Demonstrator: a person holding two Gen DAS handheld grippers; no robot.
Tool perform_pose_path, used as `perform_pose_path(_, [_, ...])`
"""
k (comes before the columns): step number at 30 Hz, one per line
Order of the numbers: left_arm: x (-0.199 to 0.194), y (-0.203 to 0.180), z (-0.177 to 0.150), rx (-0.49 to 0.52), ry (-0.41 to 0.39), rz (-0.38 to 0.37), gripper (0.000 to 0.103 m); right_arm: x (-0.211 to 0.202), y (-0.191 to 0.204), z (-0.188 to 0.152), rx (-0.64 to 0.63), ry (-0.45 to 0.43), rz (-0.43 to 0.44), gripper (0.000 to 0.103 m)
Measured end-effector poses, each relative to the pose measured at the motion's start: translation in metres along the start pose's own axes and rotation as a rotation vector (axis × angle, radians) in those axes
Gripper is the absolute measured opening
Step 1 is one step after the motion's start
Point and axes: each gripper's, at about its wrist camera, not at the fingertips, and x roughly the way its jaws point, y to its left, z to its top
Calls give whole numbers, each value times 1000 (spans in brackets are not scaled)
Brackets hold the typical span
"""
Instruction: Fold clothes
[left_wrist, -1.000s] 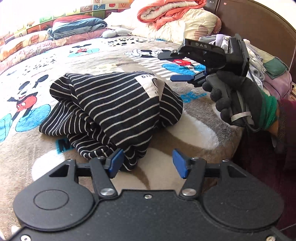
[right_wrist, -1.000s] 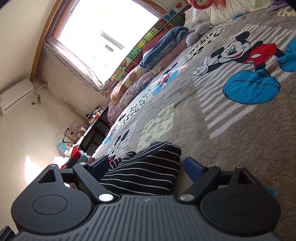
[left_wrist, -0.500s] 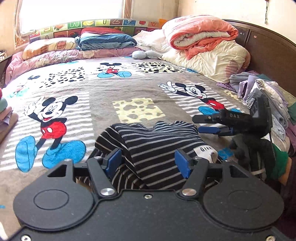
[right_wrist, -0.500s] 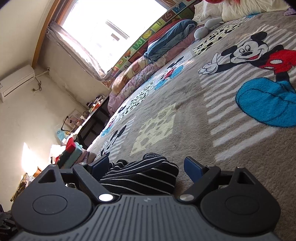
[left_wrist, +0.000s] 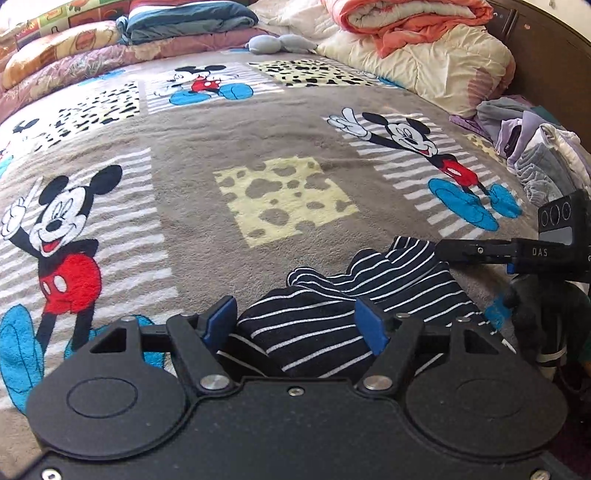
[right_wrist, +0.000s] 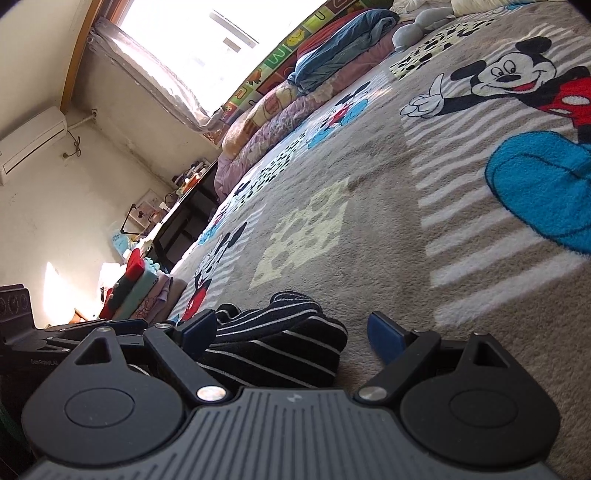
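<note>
A black shirt with thin white stripes (left_wrist: 373, 284) lies crumpled on the Mickey Mouse blanket (left_wrist: 207, 173) near the bed's front edge. My left gripper (left_wrist: 295, 322) is open and low over it, with a bunched part of the shirt lying between its blue pads, which stand apart from the cloth. In the right wrist view the striped shirt (right_wrist: 273, 343) lies between the spread fingers of my right gripper (right_wrist: 291, 334), closer to the left pad. A gloved hand (left_wrist: 535, 317) holds the right gripper (left_wrist: 465, 280) at the shirt's right edge.
A heap of unfolded clothes (left_wrist: 535, 155) sits at the bed's right side by the dark headboard. Rolled quilts (left_wrist: 406, 40) and stacked bedding (left_wrist: 184, 18) line the far side. A folded stack (right_wrist: 140, 288) rests at the left end, next to a dark desk (right_wrist: 184, 221).
My left gripper has come forward and down over the shirt, so cloth now lies between its pads. The right gripper has dropped from above the shirt to its right edge.
</note>
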Motion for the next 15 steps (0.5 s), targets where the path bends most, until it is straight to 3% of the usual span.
perform_pose_path(2, [7, 3, 2, -12, 32, -34, 69, 1, 0, 1, -5, 9, 26, 87])
perform_pose_path(3, [9, 4, 3, -17, 37, -45, 68, 1, 0, 1, -7, 14, 38, 81])
perform_pose_path(4, [9, 4, 4, -19, 38, -54, 56, 2, 1, 0, -15, 21, 47, 70])
perform_pose_path(6, [2, 1, 1, -5, 28, -55, 31, 2, 4, -1, -30, 31, 60, 64])
perform_pose_path(9, [-7, -3, -3, 16, 10, -54, 15, -3, 8, -2, -47, 19, 73, 52])
perform_pose_path(15, [-67, -39, -36, 134, -146, -9, 12, -30, 26, -3, -112, -52, 140, 42])
